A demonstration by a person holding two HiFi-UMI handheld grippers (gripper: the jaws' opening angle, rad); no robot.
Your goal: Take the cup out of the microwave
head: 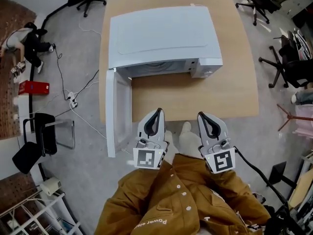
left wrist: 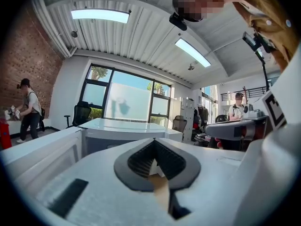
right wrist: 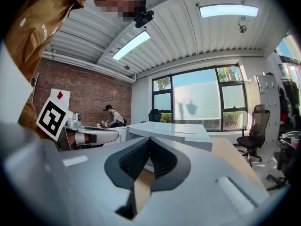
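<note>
A white microwave (head: 164,35) stands on the wooden table (head: 195,94), and its door (head: 118,109) hangs open toward me on the left. From above I see only a strip of its cavity, and no cup shows in any view. My left gripper (head: 157,111) and right gripper (head: 201,115) hover side by side just off the table's near edge, close to my body, pointing at the microwave. Both are shut with nothing between the jaws. The left gripper view looks over the shut left gripper (left wrist: 154,141) at the microwave (left wrist: 122,131). The right gripper (right wrist: 149,140) also faces the microwave (right wrist: 169,130).
Office chairs (head: 276,65) stand around the table. Cables and a power strip (head: 72,101) lie on the floor at left, near a red box (head: 33,87) and a black folding chair (head: 41,138). A person (head: 29,45) crouches at far left.
</note>
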